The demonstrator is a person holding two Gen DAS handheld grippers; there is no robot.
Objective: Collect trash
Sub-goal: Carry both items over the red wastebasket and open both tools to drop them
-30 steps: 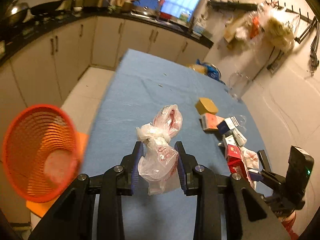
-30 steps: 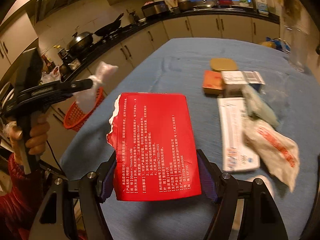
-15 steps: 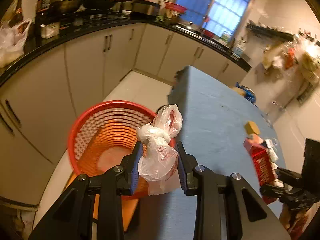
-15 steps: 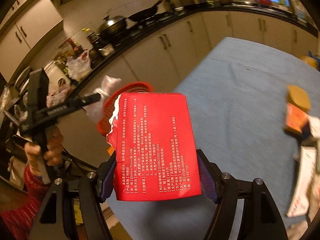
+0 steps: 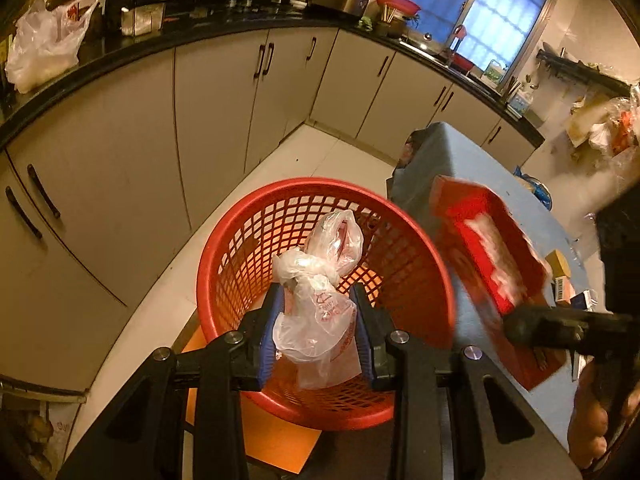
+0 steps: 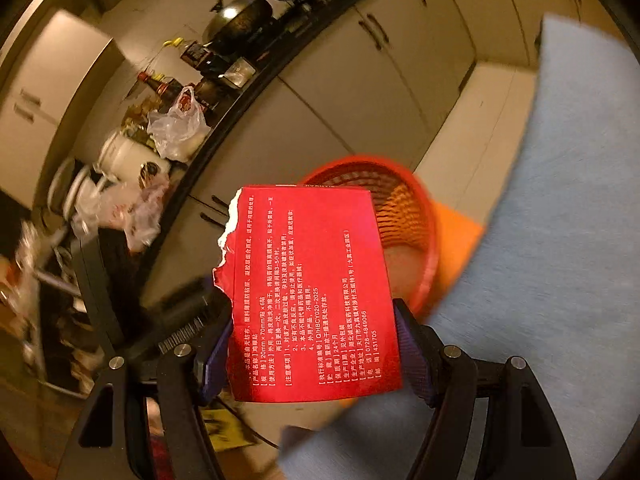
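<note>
- The red basket [image 5: 408,264] stands open-topped on the floor, its mouth clear apart from the plastic bag [image 5: 320,280] clamped in the left gripper [image 5: 316,332] over it.
- The tabletop [image 5: 472,160] edge crowds the basket's right rim.
- The red packet [image 5: 492,256] in the right gripper [image 6: 312,356] blocks that side.
- Bare floor [image 5: 304,156] lies between basket and cabinets [image 5: 224,96].
</note>
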